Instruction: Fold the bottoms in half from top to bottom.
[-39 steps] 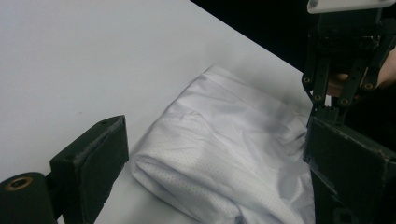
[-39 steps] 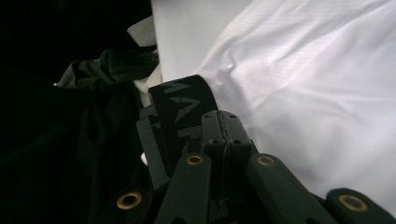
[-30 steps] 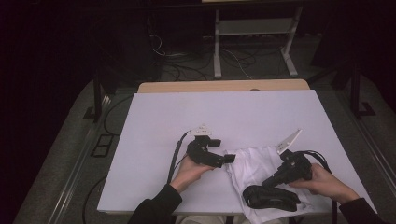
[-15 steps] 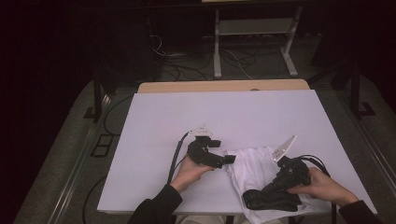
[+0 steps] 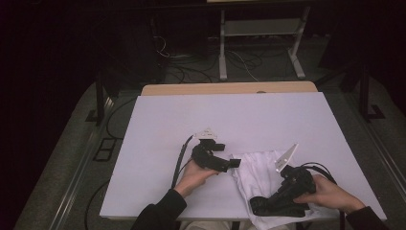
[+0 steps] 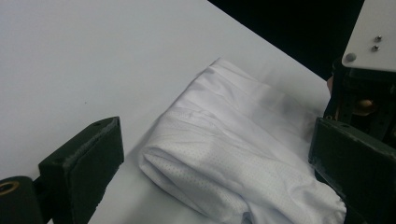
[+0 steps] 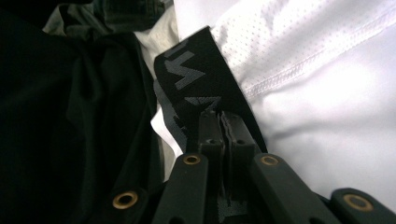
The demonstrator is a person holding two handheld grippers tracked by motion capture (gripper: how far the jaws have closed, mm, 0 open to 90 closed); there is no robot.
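1. White table point(image 5: 191, 124) holds everything; a person's hands reach in from 6 o'clock.
2. The left gripper point(image 5: 233, 163) has its jaws wide apart, pointing at the cloth toward 3 o'clock.
3. The white cloth point(image 5: 258, 175) lies folded near the table's 5 o'clock edge.
4. The right gripper point(image 7: 220, 122) pinches the cloth's black waistband point(image 7: 196, 74) tight.

We hold our left gripper point(image 5: 233, 163) near the middle of the table's near half, jaws spread wide and pointing toward the right edge, our left hand point(image 5: 193, 175) behind it. Our right gripper point(image 5: 258, 206) sits at the near edge toward the right corner, jaws pressed together on a black waistband point(image 7: 196, 79), right hand point(image 5: 328, 194) gripping it.
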